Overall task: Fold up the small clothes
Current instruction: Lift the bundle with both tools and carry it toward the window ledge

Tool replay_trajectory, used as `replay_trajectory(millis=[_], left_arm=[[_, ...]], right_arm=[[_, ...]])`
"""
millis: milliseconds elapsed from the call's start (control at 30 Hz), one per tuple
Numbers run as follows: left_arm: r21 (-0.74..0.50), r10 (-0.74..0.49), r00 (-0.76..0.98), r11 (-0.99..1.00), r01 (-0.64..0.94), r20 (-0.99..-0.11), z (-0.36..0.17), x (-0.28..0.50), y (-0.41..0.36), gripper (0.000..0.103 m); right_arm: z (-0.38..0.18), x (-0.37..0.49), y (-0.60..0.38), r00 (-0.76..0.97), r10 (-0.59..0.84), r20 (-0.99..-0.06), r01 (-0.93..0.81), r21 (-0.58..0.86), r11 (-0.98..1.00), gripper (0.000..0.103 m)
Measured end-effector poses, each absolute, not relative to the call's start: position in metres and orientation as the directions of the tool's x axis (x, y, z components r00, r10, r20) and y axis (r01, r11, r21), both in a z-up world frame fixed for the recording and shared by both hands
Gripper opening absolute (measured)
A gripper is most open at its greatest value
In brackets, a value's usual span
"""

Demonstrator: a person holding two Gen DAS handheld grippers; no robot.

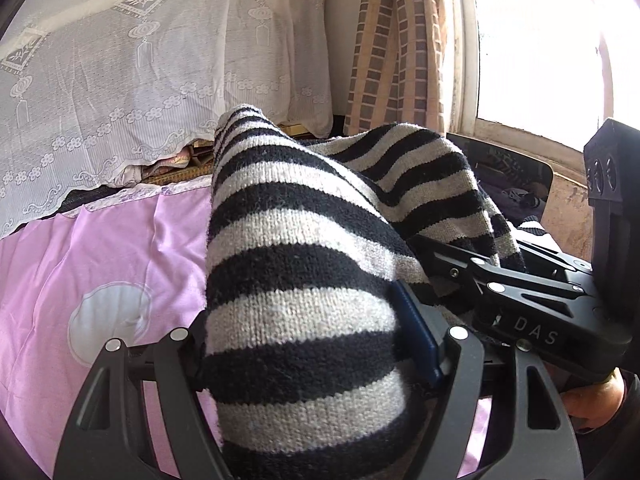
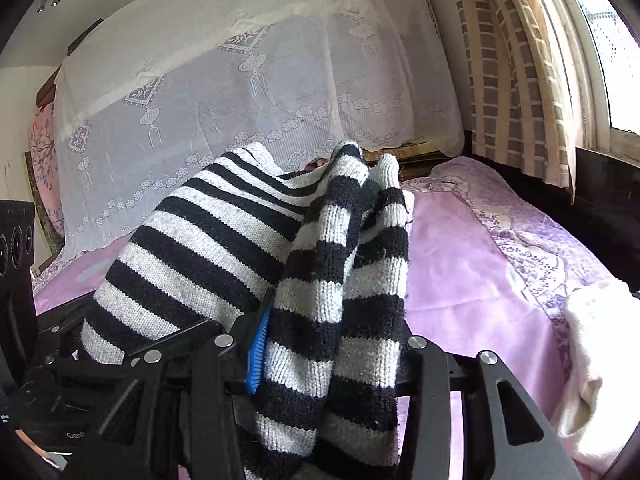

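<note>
A black-and-white striped knit garment (image 1: 296, 272) is held up over the pink bed sheet (image 1: 100, 264). My left gripper (image 1: 304, 340) is shut on a thick bunch of it, which fills the space between the jaws. In the right wrist view the same striped knit (image 2: 340, 280) stands bunched between the jaws of my right gripper (image 2: 332, 344), shut on it beside a blue pad (image 2: 258, 344). The knit spans between both grippers, which sit close side by side. The right gripper (image 1: 532, 300) shows at the right of the left wrist view.
A white lace cloth (image 2: 248, 92) drapes over furniture behind the bed. Checked curtains (image 1: 400, 48) hang by a bright window (image 1: 552, 40). A white garment (image 2: 596, 360) lies on the purple sheet (image 2: 480, 272) at the right. A hand (image 1: 592, 404) holds the right gripper.
</note>
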State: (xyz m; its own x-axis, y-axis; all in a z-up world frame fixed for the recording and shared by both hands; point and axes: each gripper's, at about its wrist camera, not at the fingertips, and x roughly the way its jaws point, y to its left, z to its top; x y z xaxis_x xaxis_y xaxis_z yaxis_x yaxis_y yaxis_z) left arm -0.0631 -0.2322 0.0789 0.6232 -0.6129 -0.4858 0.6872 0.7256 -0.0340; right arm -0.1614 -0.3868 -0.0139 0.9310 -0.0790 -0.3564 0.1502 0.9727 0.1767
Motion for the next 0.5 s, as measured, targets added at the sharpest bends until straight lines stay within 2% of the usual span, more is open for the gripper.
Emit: replay_trajectory(millis=[133,300,500], left_arm=[[-0.055,-0.665,0.575,0.676,0.735,-0.476,0.101,-0.075,-0.261,0.072],[-0.011,-0.728,0.519,0.585,0.811,-0.449,0.130,-0.099,-0.315,0.072],[-0.001,-0.788,0.414,0.466,0.885,-0.455,0.145,-0.125,-0.391,0.072]], right_arm=[[0.009,-0.186,-0.410,0.929,-0.130,-0.347,0.193,0.153,0.969,0.044],[0.036,-0.227,-0.456,0.919,-0.217,-0.330,0.279,0.152,0.948,0.044],[0.049,-0.274,-0.517,0.877,-0.339,-0.342,0.411,0.164,0.897,0.044]])
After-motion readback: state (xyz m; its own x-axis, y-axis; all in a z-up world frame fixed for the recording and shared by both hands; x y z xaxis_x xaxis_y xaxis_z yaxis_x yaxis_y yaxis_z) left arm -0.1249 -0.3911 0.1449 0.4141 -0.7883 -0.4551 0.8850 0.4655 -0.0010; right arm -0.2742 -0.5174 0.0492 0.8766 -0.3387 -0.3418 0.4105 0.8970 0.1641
